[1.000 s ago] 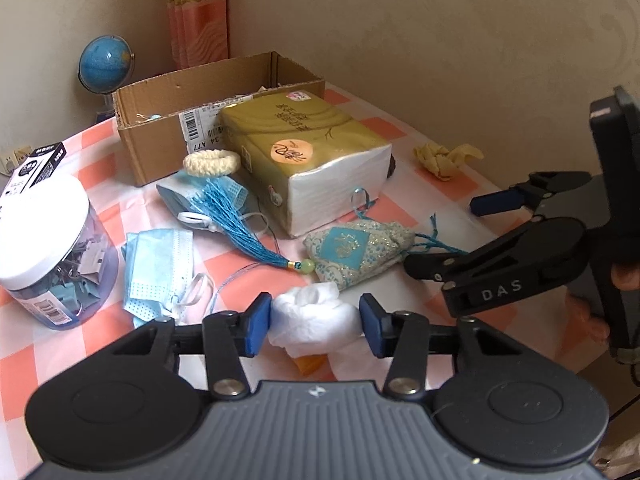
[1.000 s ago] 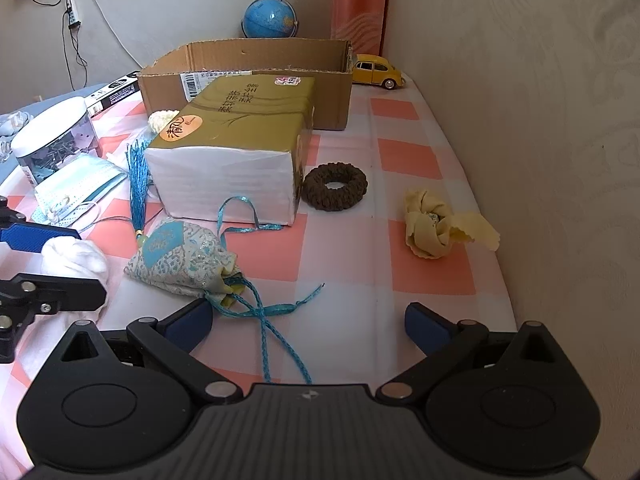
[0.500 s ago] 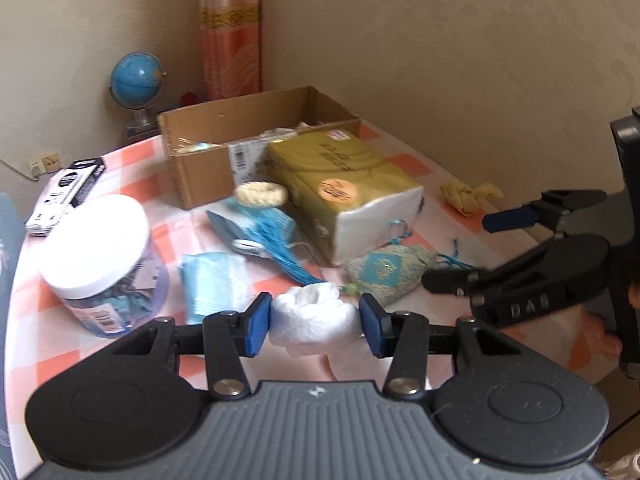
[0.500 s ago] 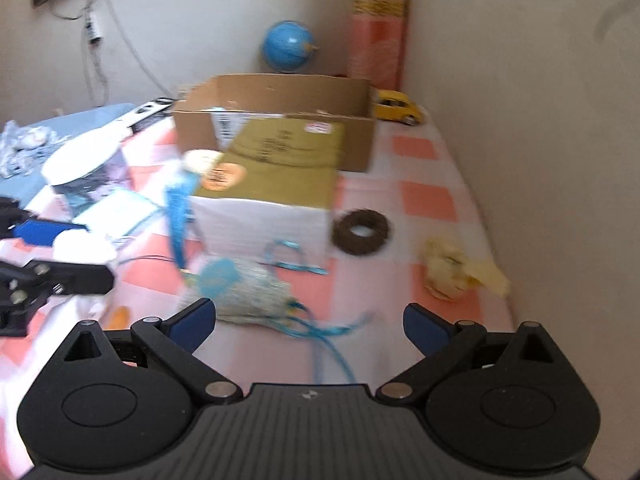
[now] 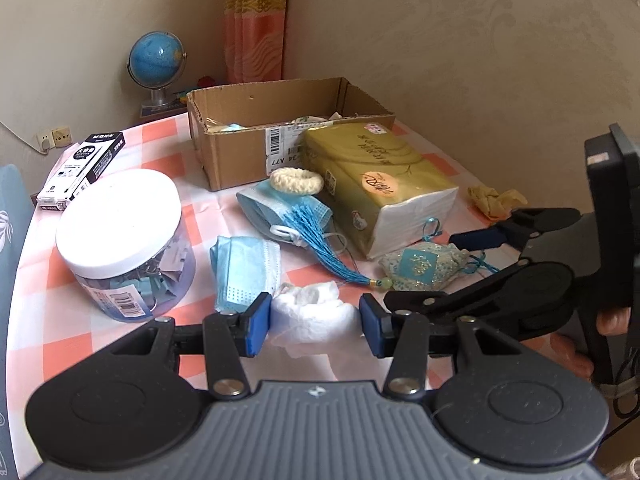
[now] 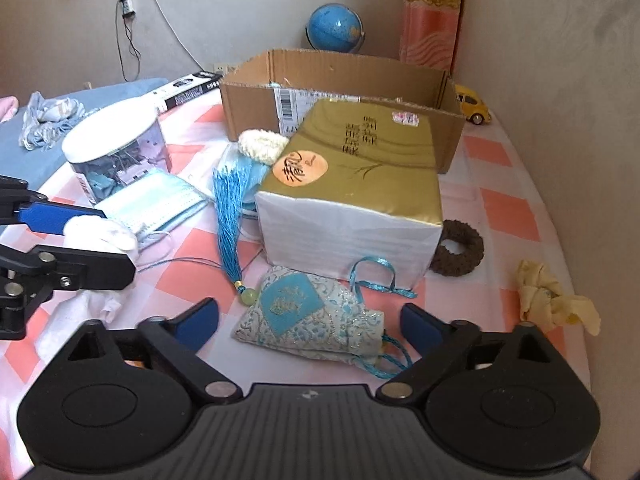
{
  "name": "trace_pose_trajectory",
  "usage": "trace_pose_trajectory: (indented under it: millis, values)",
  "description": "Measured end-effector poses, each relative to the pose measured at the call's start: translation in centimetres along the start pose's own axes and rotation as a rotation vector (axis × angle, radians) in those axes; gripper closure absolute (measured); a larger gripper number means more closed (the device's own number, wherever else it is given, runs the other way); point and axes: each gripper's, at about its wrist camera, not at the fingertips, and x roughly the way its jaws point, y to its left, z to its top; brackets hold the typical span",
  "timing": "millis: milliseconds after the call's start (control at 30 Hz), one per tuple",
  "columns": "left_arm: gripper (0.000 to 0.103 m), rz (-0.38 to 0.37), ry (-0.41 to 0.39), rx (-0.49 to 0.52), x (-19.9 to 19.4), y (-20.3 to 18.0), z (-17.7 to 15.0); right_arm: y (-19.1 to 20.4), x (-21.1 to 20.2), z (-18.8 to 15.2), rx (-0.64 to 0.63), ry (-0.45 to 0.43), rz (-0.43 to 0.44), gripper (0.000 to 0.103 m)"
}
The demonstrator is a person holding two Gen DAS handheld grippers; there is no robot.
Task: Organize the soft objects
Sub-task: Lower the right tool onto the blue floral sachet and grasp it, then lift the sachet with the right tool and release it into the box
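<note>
Left gripper (image 5: pixel 314 322) clamped on white tissue wad (image 5: pixel 312 314), lifted above checked table (image 5: pixel 52 344): light, squashy. Right gripper (image 6: pixel 310 318) jaws apart, just been closing, straddling embroidered sachet (image 6: pixel 308 322), not pressing. Sachet soft, light; take mid-body, avoid drawstring (image 6: pixel 390 358).

Checked table (image 6: pixel 504 208) crowded with soft things
On it lie a cardboard box (image 5: pixel 240 160), tissue pack (image 6: pixel 352 200), jar (image 5: pixel 120 240), face masks (image 5: pixel 244 264), embroidered pouch (image 6: pixel 312 320), brown ring (image 6: pixel 460 248), yellow cloth (image 6: pixel 552 300).
</note>
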Motion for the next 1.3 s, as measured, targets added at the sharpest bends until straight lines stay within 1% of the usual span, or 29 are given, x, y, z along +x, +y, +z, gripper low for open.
trace_pose_trajectory:
  millis: [100, 167, 200, 233, 267, 333, 400, 567, 933, 1167, 1300]
  values:
    - [0.056, -0.001, 0.001, -0.003, 0.2, 0.1, 0.0, 0.2, 0.2, 0.0, -0.010, 0.004, -0.017, 0.016]
    - [0.056, -0.002, 0.003, -0.004, 0.2, 0.1, -0.1, 0.3, 0.2, 0.1, -0.015, 0.004, -0.025, 0.022]
    - [0.056, -0.002, 0.003, -0.003, 0.2, 0.1, -0.1, 0.3, 0.1, 0.1, -0.012, 0.004, -0.028, 0.023]
    - [0.056, -0.001, 0.005, -0.001, 0.1, 0.1, -0.1, 0.3, 0.0, 0.0, -0.011, 0.004, -0.030, 0.026]
    - [0.056, 0.001, 0.007, 0.001, 0.1, 0.0, -0.1, 0.3, -0.1, 0.0, -0.010, 0.004, -0.032, 0.032]
    - [0.056, 0.002, 0.013, 0.003, 0.0, 0.0, -0.1, 0.2, -0.4, -0.1, -0.010, 0.005, -0.034, 0.040]
    - [0.056, -0.002, 0.014, 0.010, -0.3, -0.1, -0.1, 0.1, -0.6, -0.1, -0.012, 0.013, -0.038, 0.043]
    - [0.056, -0.001, 0.009, 0.041, -1.4, -0.6, -0.1, 0.1, -1.7, -0.2, -0.023, 0.005, -0.040, 0.044]
    - [0.056, -0.005, -0.007, 0.073, -3.8, -1.0, -0.7, -0.2, -6.5, 0.7, -0.025, -0.067, -0.026, 0.044]
    - [0.056, -0.021, -0.004, 0.087, -4.2, -0.9, -1.3, -0.7, -8.6, 2.4, -0.025, -0.110, -0.032, 0.044]
    - [0.056, -0.031, -0.013, 0.085, -4.5, -0.7, -1.6, -0.9, -9.8, 4.2, -0.038, -0.151, -0.041, 0.044]
